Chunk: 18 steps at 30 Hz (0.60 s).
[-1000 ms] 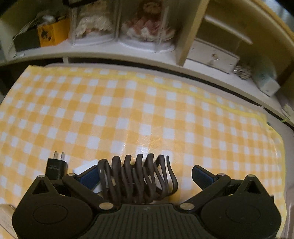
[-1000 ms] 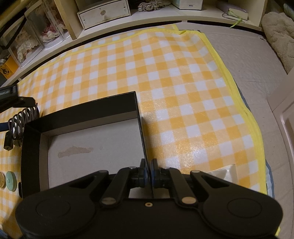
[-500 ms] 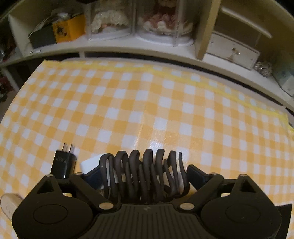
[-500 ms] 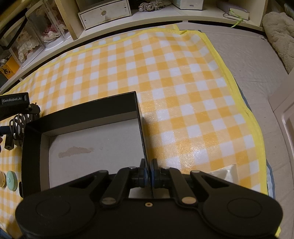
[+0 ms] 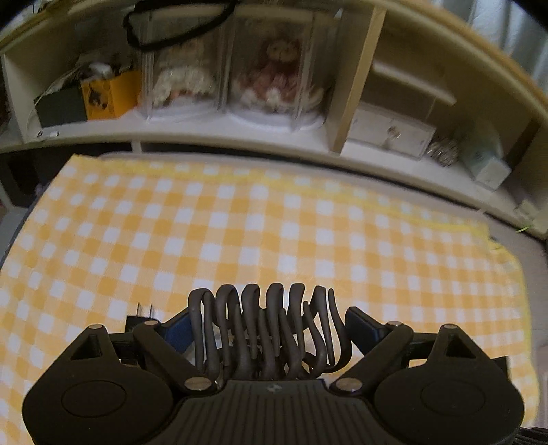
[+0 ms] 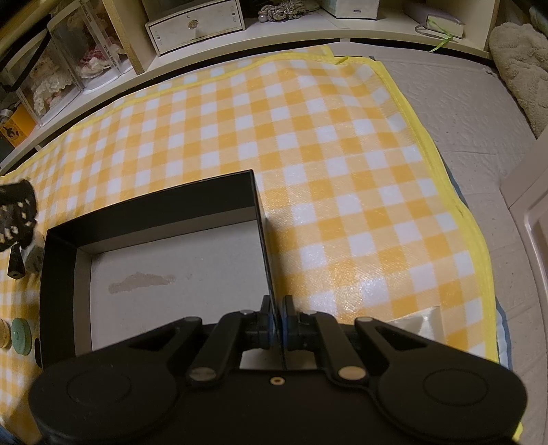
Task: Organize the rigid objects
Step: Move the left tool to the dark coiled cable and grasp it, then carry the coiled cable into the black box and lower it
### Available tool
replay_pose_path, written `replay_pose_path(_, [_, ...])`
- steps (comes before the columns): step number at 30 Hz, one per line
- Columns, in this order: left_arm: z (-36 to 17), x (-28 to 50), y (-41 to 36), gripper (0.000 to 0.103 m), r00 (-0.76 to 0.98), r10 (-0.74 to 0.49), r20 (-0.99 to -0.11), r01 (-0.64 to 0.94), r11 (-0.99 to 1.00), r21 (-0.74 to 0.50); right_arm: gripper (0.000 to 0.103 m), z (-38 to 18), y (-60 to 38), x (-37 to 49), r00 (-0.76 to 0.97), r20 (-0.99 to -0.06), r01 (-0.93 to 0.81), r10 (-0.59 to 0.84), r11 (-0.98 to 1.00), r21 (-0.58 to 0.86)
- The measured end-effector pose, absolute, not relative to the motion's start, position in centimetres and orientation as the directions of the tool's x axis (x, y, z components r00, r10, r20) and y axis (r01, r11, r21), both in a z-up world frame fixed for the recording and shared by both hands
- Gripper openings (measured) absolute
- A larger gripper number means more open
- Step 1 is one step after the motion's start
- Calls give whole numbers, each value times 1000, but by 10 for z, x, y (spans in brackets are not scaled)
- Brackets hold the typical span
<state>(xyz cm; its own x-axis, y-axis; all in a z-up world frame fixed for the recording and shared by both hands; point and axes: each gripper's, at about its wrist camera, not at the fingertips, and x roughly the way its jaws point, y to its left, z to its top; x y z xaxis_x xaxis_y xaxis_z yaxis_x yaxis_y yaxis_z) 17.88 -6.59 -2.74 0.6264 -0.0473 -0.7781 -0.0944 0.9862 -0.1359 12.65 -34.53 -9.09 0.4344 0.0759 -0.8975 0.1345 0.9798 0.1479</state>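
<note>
My left gripper (image 5: 265, 325) is shut on a dark wavy wire rack (image 5: 267, 328) and holds it above the yellow checked cloth (image 5: 260, 226). A black plug adapter (image 5: 138, 320) lies on the cloth just behind the left finger. My right gripper (image 6: 278, 316) is shut on the right wall of an open black box (image 6: 164, 205) with a bare grey floor. The left gripper and the rack show blurred at the left edge of the right wrist view (image 6: 13, 215), to the left of the box.
Shelves at the back hold doll cases (image 5: 233, 78), an orange box (image 5: 106, 92) and a small white drawer unit (image 6: 195, 24). Green and tan discs (image 6: 22, 333) lie left of the black box. Grey mat (image 6: 462, 113) lies right of the cloth.
My left gripper has risen with the rack and tilted up, so the shelves fill more of its view. The right gripper and the box have stayed put.
</note>
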Motion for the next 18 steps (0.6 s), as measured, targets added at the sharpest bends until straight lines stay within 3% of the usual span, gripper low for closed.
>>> replay_pose_path(8, [5,150,-73,90,630,-229,-742,28,962,-273,5,-91,-345,126,435,-897,134,76,980,147])
replay_pose_path(14, [2,128,-110,90,541,-398,-741,153,913,-379,6,-91,-345,126,435,-897,136,77,979,150])
replay_pose_path(18, [-12,115,-138,90,492,-448,-746,229,894,-386,6,-90,-345,125,436,-897,135,79,979,152])
